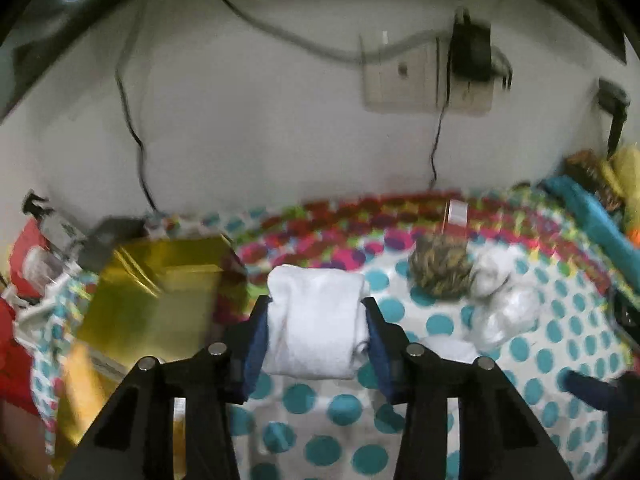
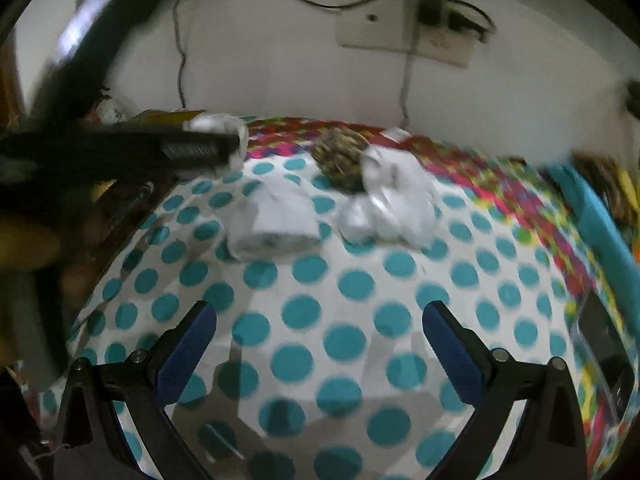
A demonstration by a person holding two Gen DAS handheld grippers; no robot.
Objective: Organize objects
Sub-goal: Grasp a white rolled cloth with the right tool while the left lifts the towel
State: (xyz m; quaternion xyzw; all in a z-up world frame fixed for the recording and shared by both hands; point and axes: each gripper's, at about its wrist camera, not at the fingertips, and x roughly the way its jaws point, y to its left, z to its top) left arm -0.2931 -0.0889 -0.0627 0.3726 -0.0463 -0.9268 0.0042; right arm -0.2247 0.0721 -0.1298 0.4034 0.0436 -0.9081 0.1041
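No writing is legible. Left gripper (image 1: 318, 322) clamps a white roll (image 1: 316, 320) between its blue pads, raised beside the gold box (image 1: 160, 288). Right gripper (image 2: 320, 344) hangs wide open, holding nothing, over the dotted cloth (image 2: 352, 280), near another roll (image 2: 276, 224).

Home, bedroom by the look of it. Work surface is a bed with a white sheet (image 2: 352, 280) printed in teal dots and a multicolour band along the far edge, against a plain white wall (image 1: 280, 120). Wall has a switch/socket plate (image 1: 404, 80) with a black adapter (image 1: 470, 52) plugged in and loose cables (image 1: 132, 120) hanging down. Household clutter at the edges: gold box (image 1: 160, 292) at the left edge, teal cloth (image 1: 588, 216) at the right, rolled white socks (image 2: 276, 220) and a patterned sock ball (image 2: 340, 160) near the far edge.
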